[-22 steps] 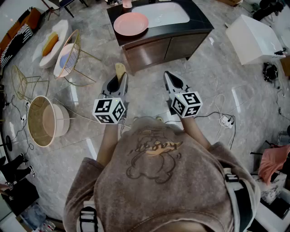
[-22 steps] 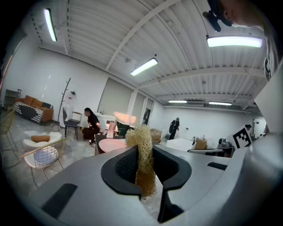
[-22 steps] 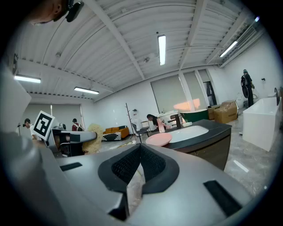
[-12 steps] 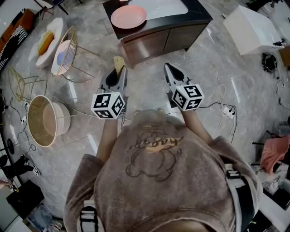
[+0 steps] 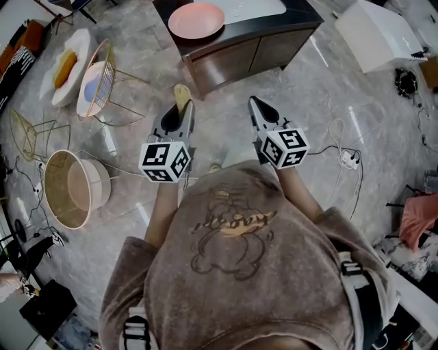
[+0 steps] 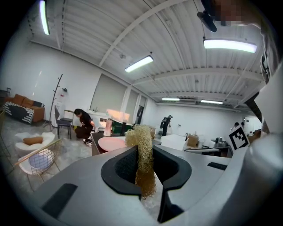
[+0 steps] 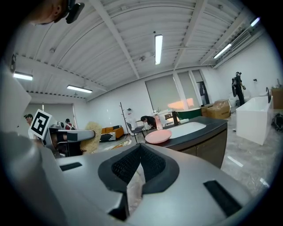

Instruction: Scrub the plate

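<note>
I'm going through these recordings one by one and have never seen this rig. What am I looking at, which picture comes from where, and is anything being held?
There is no robot here. A person holds a hand-held gripper in each hand, and the marker cubes are part of those tools. The head view comes from a camera on the person's head looking steeply down, so it shows their shoulders and both grippers. The other two pictures come from cameras riding on each gripper, looking along its jaws. The left gripper has its jaws closed on a yellowish fibrous scrubber. The right gripper is shut and empty. Ahead, a pink plate lies on a dark counter beside a white sink. Neither gripper has reached the plate yet.
</note>
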`<action>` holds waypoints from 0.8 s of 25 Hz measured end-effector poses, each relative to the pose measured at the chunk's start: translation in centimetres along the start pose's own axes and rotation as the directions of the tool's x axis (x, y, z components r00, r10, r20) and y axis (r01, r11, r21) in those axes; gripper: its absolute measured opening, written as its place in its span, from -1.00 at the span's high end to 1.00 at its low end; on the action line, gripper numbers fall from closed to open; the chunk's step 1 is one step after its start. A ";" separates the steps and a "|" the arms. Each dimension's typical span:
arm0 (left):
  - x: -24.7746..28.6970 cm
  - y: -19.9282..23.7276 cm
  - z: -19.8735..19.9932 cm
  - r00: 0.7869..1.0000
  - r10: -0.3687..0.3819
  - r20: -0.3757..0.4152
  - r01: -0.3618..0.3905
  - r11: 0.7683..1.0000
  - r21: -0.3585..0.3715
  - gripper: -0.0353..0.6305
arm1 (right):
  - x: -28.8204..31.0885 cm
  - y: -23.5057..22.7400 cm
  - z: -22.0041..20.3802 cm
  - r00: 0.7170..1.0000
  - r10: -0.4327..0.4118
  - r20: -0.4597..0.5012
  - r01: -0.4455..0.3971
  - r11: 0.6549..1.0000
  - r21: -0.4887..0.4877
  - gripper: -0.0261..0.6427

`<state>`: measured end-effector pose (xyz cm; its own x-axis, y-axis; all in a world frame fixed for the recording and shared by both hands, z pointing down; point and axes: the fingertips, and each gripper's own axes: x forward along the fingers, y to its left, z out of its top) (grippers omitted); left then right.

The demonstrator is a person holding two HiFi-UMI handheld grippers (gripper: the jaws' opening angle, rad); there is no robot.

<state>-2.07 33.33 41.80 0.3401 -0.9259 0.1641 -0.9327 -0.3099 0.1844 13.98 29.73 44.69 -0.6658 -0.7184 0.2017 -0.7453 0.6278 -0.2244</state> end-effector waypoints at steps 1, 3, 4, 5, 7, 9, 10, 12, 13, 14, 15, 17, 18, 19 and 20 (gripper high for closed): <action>0.1 0.3 0.1 1.000 -0.003 0.000 0.003 1.000 -0.002 0.66 | 0.3 0.0 -0.1 1.000 -0.004 -0.003 0.004 1.000 0.002 0.92; 0.5 0.9 0.1 1.000 -0.005 -0.002 0.005 1.000 -0.005 0.66 | 1.0 -0.1 -0.1 1.000 -0.009 -0.006 0.009 1.000 0.006 0.92; 0.7 1.2 0.1 1.000 -0.005 -0.003 0.005 1.000 -0.006 0.66 | 1.4 -0.2 0.0 1.000 -0.011 -0.005 0.011 1.000 0.009 0.92; 1.1 1.4 0.2 1.000 -0.006 -0.001 0.006 1.000 -0.005 0.66 | 1.8 -0.5 0.2 1.000 -0.013 -0.002 0.013 1.000 0.009 0.92; 1.9 2.1 0.4 1.000 -0.007 0.006 0.007 1.000 -0.003 0.66 | 2.9 -0.9 0.5 1.000 -0.014 0.005 0.014 1.000 0.006 0.92; 2.9 3.2 0.7 1.000 -0.005 0.012 0.005 1.000 -0.005 0.66 | 4.5 -1.3 0.9 1.000 -0.007 0.010 0.007 1.000 0.001 0.92; 3.5 3.8 0.7 1.000 -0.003 0.013 0.003 1.000 -0.007 0.66 | 5.4 -1.5 1.0 1.000 -0.003 0.010 0.003 1.000 0.001 0.92; 4.9 4.8 1.0 1.000 0.002 0.016 -0.002 1.000 -0.009 0.66 | 7.2 -2.2 1.3 1.000 0.005 0.007 -0.005 1.000 0.002 0.92; 5.7 5.3 1.3 1.000 0.004 0.018 -0.004 1.000 -0.009 0.66 | 8.2 -2.6 1.5 1.000 0.008 0.006 -0.008 1.000 0.002 0.92; 6.5 5.9 1.6 1.000 0.006 0.021 -0.006 1.000 -0.009 0.66 | 9.2 -3.1 1.8 1.000 0.012 0.006 -0.012 1.000 0.002 0.92; 7.4 6.5 2.0 1.000 0.009 0.023 -0.009 1.000 -0.009 0.66 | 10.3 -3.5 2.2 1.000 0.015 0.005 -0.015 1.000 0.002 0.92; 9.4 7.7 2.6 1.000 0.016 0.024 -0.016 1.000 -0.012 0.66 | 12.6 -4.6 3.1 1.000 0.024 0.005 -0.024 1.000 -0.001 0.92; 10.5 8.3 2.9 1.000 0.020 0.023 -0.019 1.000 -0.014 0.66 | 13.7 -5.1 3.5 1.000 0.030 0.004 -0.030 1.000 -0.002 0.92; 11.6 8.9 3.2 1.000 0.022 0.021 -0.022 1.000 -0.014 0.66 | 14.7 -5.8 4.0 0.999 0.036 0.004 -0.036 0.999 -0.003 0.92; 12.8 9.4 3.5 1.000 0.025 0.019 -0.024 1.000 -0.015 0.66 | 15.8 -6.5 4.5 0.999 0.041 0.002 -0.041 0.999 -0.002 0.92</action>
<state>-6.87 17.80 42.25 0.3147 -0.9372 0.1505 -0.9388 -0.2839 0.1951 8.44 12.97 45.06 -0.6958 -0.6926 0.1901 -0.7174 0.6575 -0.2305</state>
